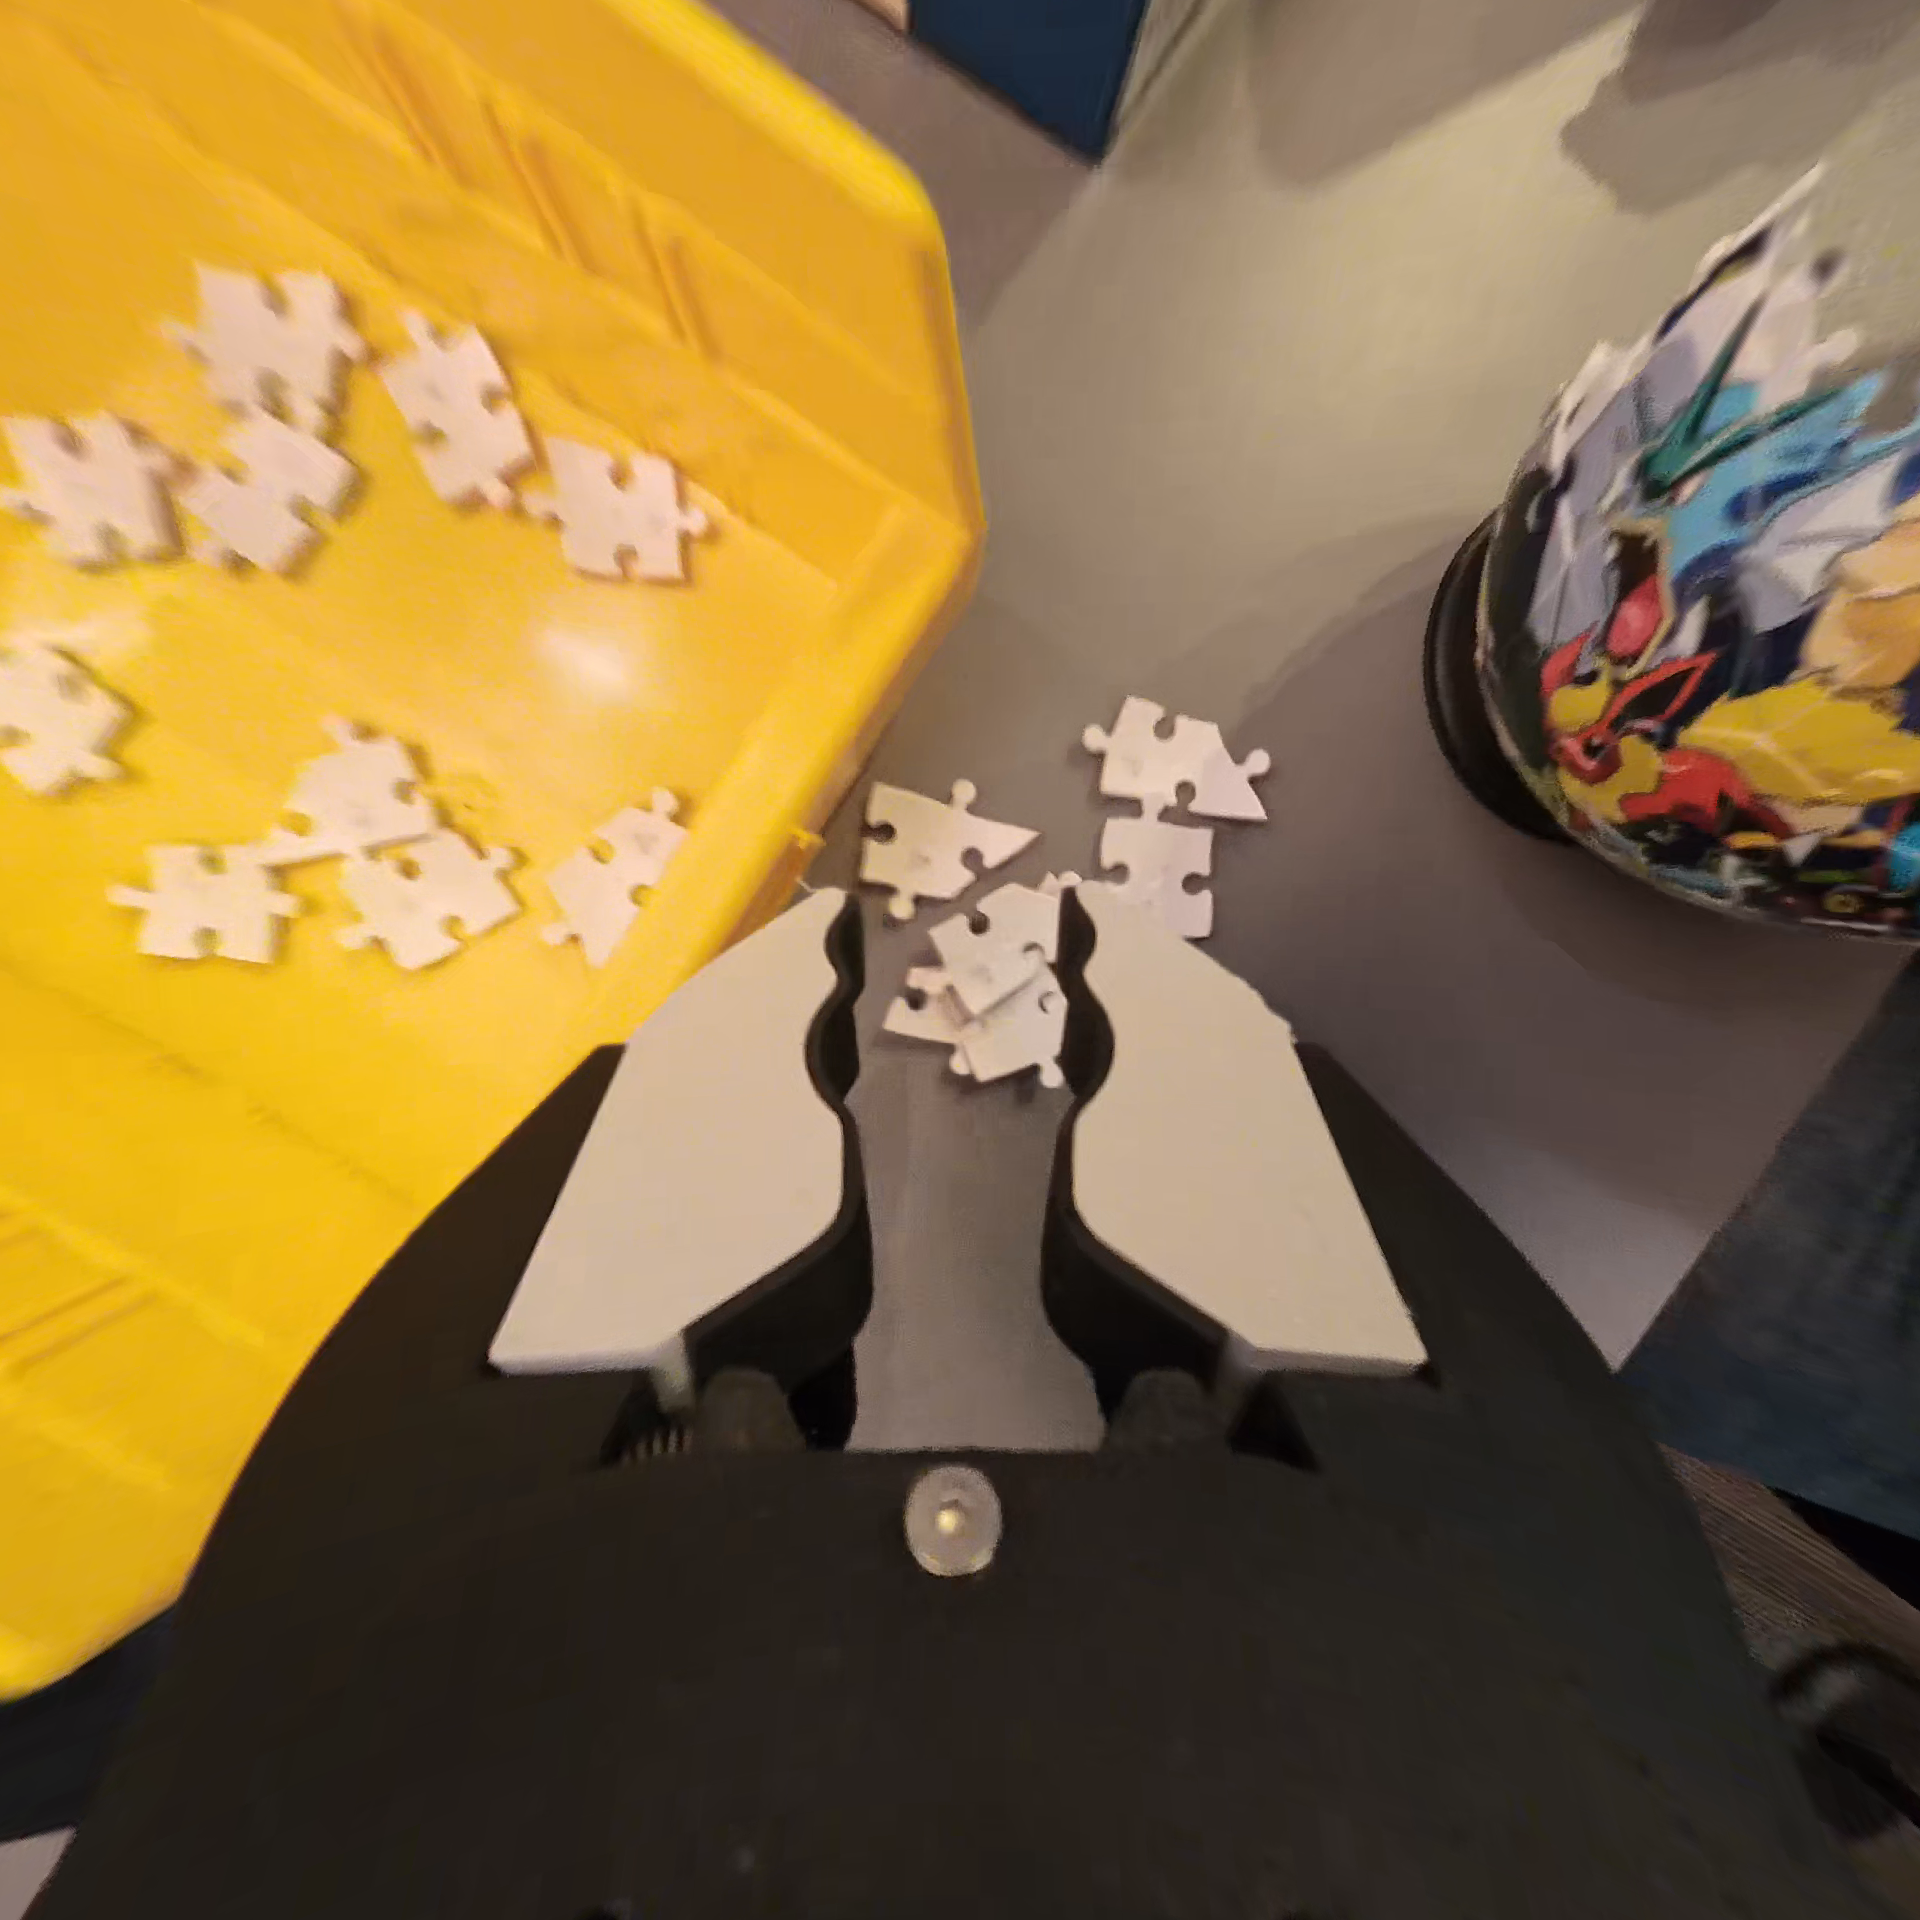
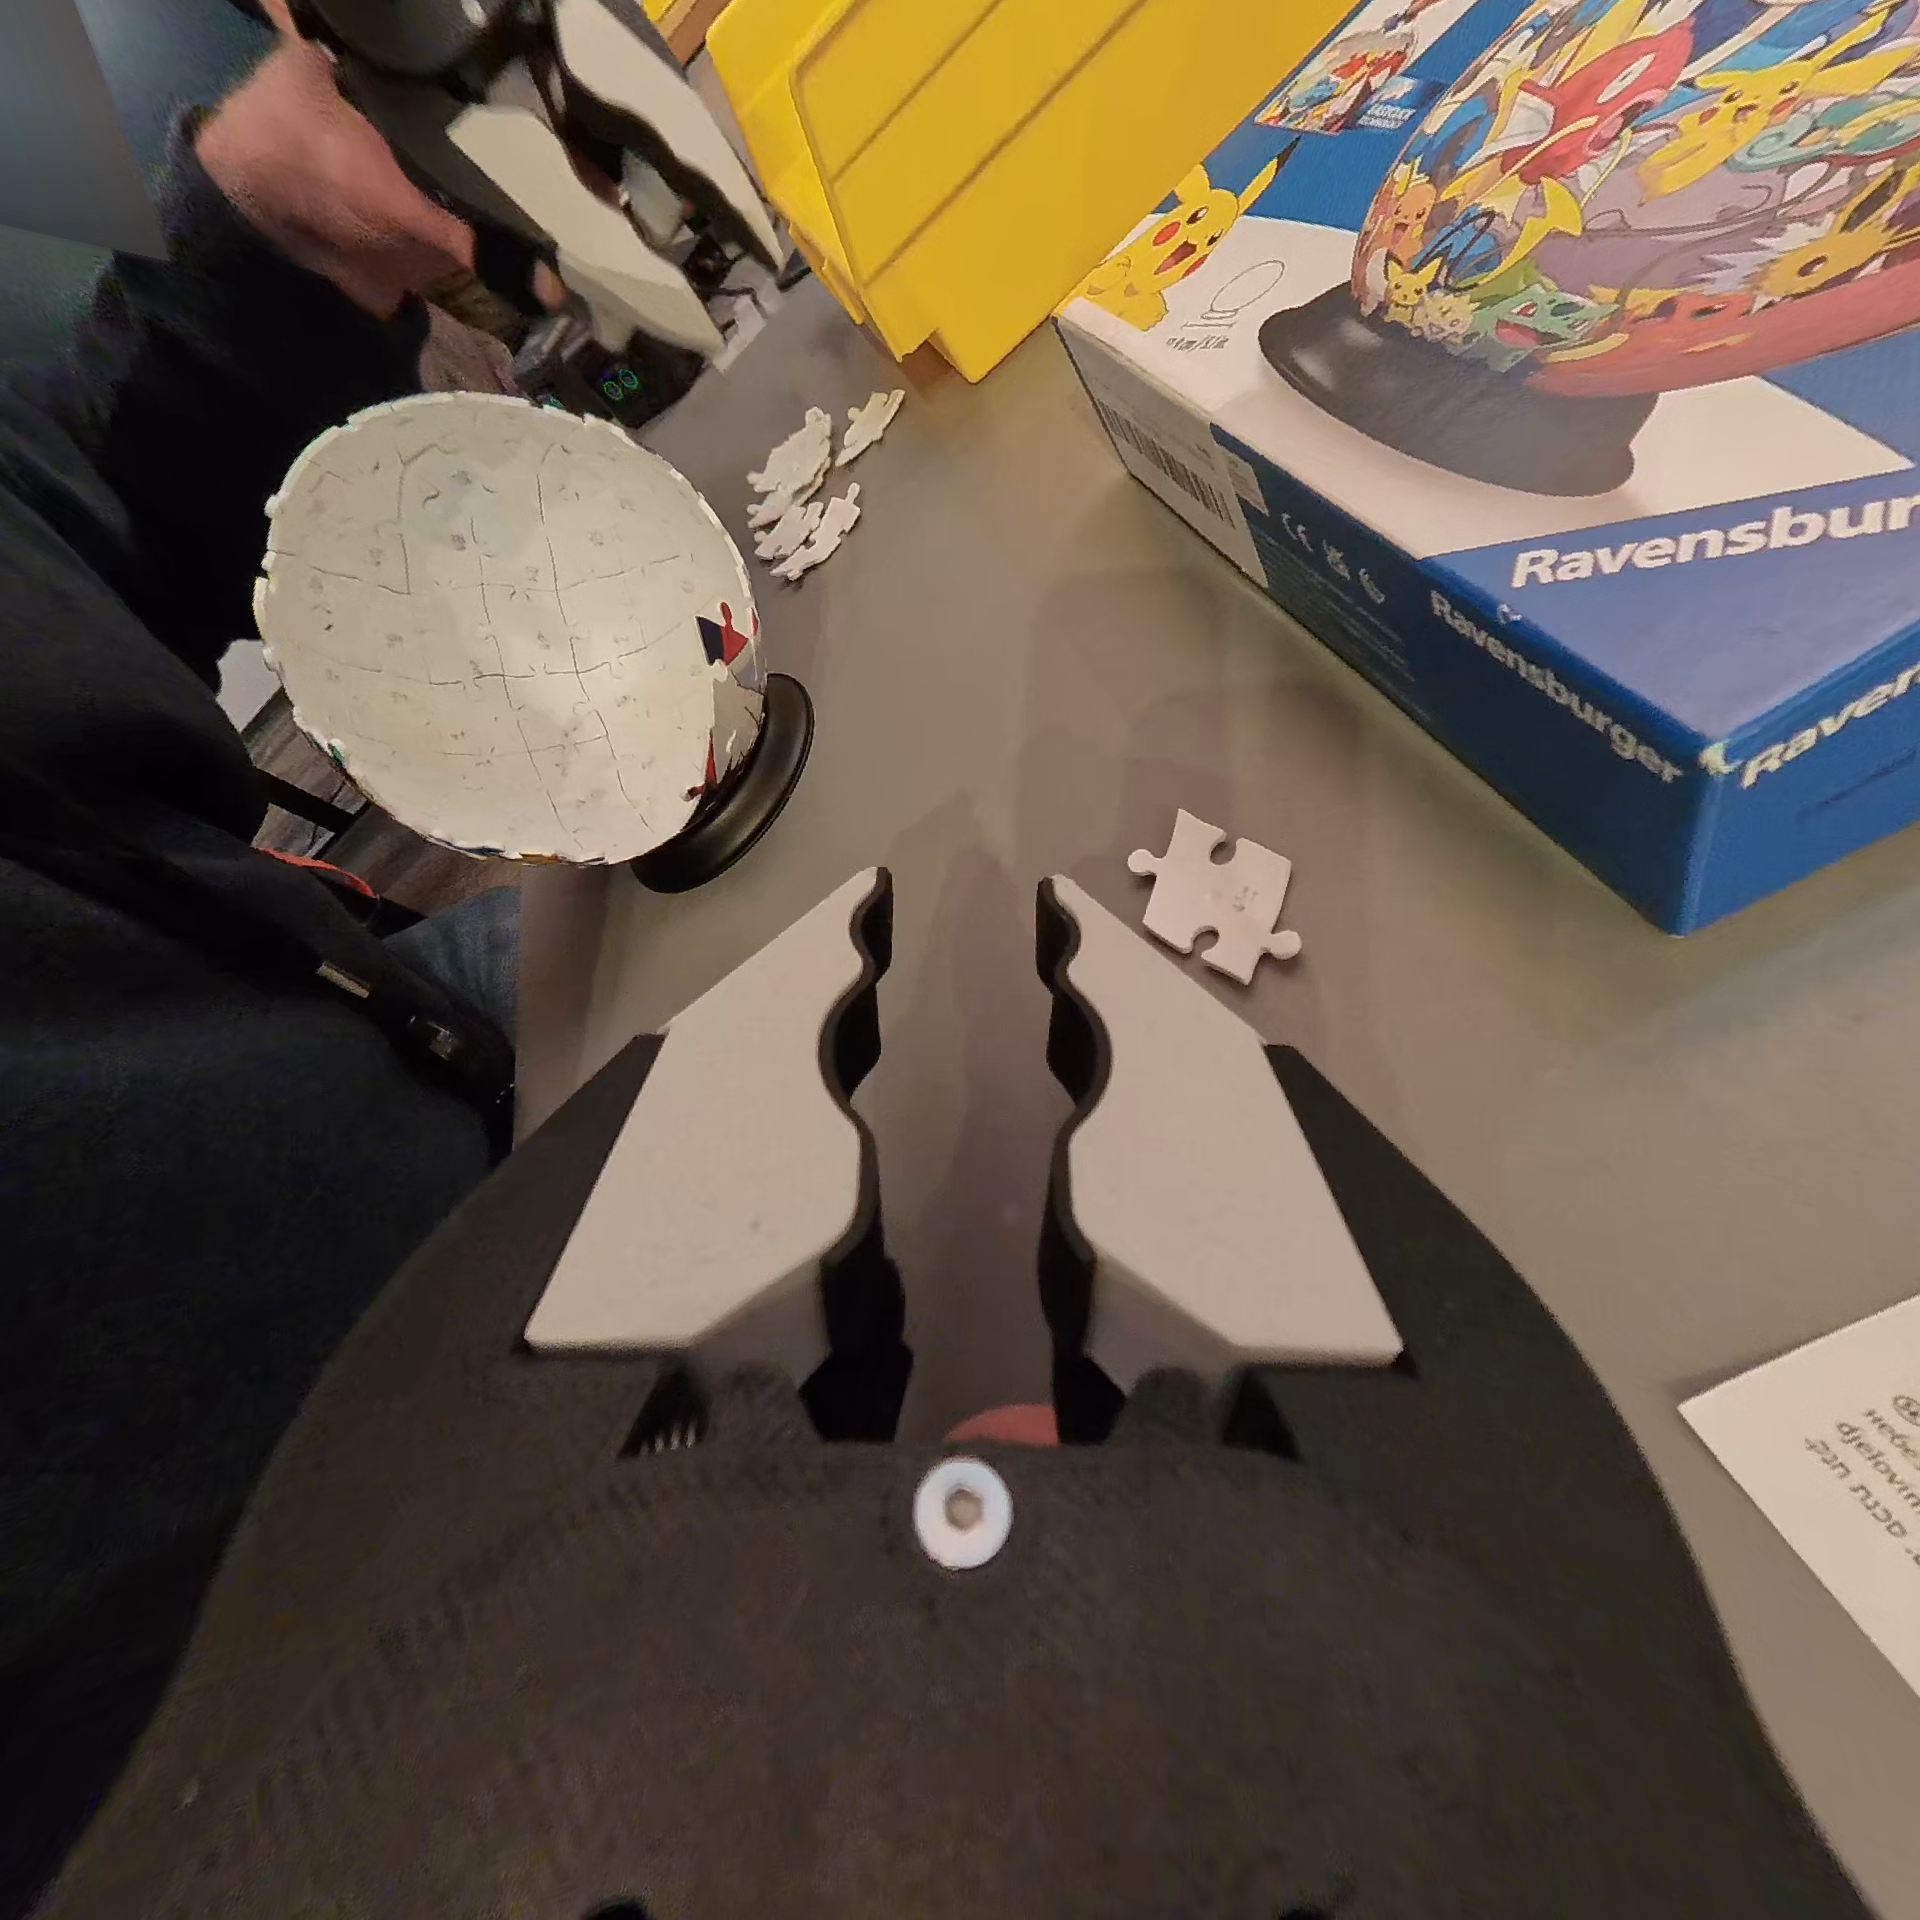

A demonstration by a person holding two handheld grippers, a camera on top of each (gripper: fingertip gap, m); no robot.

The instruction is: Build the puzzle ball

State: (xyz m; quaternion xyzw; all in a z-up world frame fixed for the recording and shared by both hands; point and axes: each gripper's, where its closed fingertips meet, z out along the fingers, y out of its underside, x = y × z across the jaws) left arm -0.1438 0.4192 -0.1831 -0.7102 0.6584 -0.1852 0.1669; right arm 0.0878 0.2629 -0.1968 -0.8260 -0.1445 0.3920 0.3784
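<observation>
Workroom: grey table (image 2: 1039, 644), yellow bins (image 2: 987, 156)

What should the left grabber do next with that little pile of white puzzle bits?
Probably dip down and pinch one piece. The left gripper is open and empty, with its fingertips around the loose pieces on the grey table, and the half-built puzzle ball waits nearby on its stand.
</observation>
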